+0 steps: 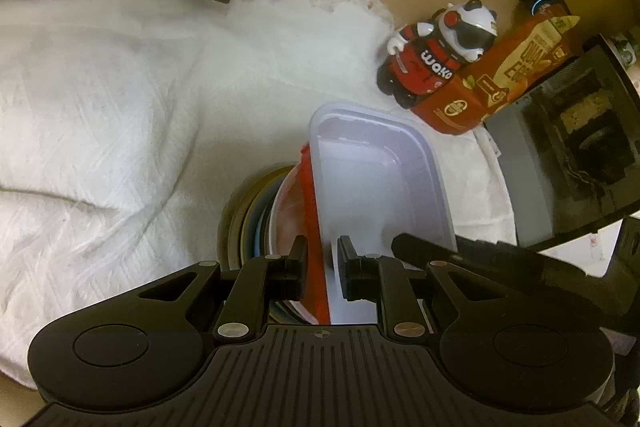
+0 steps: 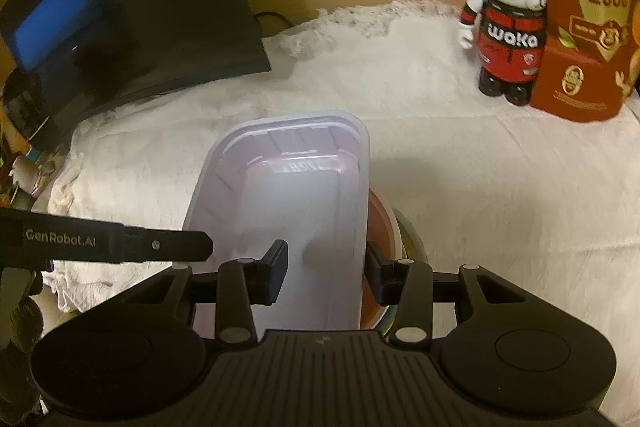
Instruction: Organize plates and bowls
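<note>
Translucent plastic container [image 2: 288,211], rectangular, is sitting on top of a stack of bowls/plates [image 1: 256,219] on the white cloth [image 1: 120,87], roughly mid-table, well apart from the panda figure [image 2: 508,27] and the quail eggs bag [image 2: 592,7] at far right.

Left gripper [image 1: 323,267] is pinching the container's near-left wall together w/ the red bowl rim [image 1: 310,227] beside it, jaws pressed narrow. Right gripper [image 2: 326,267] is straddling the container's right side: one finger inside, one outside by the orange-red rim; pads probably clamping the wall, though contact on the inner pad is hard to confirm.

Long axis is running near-to-far, away from both cams, w/ the open side facing up and the far short end pointing toward the back wall, leaning slightly left in the right wrist view.

Risks from here:
- Thin wall is flexing under the two pinches, so the tub could pop free or twist if the hands are pulling unevenly.
- Left jaws are catching the red rim too; lifting could drag that bowl and tip the stack underneath.
- Tub is overhanging the round stack, so releasing off-centre could leave it rocking or sliding onto the cloth.
</note>
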### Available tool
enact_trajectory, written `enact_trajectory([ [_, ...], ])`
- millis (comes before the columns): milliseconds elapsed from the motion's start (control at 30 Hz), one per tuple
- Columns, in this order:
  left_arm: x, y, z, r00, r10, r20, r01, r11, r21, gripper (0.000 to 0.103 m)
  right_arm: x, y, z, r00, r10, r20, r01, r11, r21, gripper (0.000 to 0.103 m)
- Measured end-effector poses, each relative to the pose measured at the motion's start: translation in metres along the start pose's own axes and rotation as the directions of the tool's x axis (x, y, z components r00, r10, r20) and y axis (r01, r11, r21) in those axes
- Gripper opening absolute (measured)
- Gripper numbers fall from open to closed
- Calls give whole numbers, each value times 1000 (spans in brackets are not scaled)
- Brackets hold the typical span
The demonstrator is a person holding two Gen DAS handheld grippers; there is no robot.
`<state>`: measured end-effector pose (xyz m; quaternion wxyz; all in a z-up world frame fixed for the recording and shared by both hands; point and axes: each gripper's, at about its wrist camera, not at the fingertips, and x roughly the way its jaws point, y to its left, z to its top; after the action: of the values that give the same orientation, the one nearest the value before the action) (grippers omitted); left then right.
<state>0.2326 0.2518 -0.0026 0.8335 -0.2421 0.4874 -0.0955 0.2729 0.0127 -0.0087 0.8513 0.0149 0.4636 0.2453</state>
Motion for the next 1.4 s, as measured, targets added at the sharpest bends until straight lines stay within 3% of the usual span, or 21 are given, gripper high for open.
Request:
enact_trajectory([
  [267, 1, 3, 3, 1000, -8, 0, 8, 1000, -3, 18, -7, 2, -4, 999, -29, 37, 28, 999, 17, 42],
  [533, -28, 0, -9, 993, 28, 115, -21, 998, -65, 18, -32, -12, -11, 994, 6, 108, -8, 1000, 20, 42],
  [633, -45, -6, -28, 978, 85, 189, -68, 993, -95, 18, -54, -18, -23, 986, 12, 167, -17, 999, 27, 42],
  [733, -62, -18, -60, 952, 121, 279, -91, 989, -120, 18, -81, -22, -44, 978, 38, 207, -44, 999, 26, 43],
  [800, -70, -31, -90, 929, 146, 341, -116, 988, -105, 18, -96, -21, -66, 973, 38, 227, -37, 999, -10, 45],
  [900, -72, -53, -139, 892, 238, 385, -224, 971, -81, 18, -112, -22, -104, 971, 40, 234, -22, 997, -79, 49],
  [1033, -66, -88, -212, 826, 327, 459, -370, 929, 5, 18, -125, -32, -155, 975, 28, 221, 6, 989, -151, 57],
  [1100, -62, -102, -239, 810, 347, 473, -408, 913, 27, 17, -132, -38, -174, 975, 4, 220, 30, 989, -148, 60],
  [1233, -55, -117, -268, 811, 348, 471, -410, 912, 31, 17, -147, -49, -204, 970, -2, 243, 32, 992, -120, 70],
  [1400, -34, -127, -291, 829, 327, 453, -402, 912, 77, 17, -146, -54, -226, 967, -24, 253, 51, 993, -104, 72],
])
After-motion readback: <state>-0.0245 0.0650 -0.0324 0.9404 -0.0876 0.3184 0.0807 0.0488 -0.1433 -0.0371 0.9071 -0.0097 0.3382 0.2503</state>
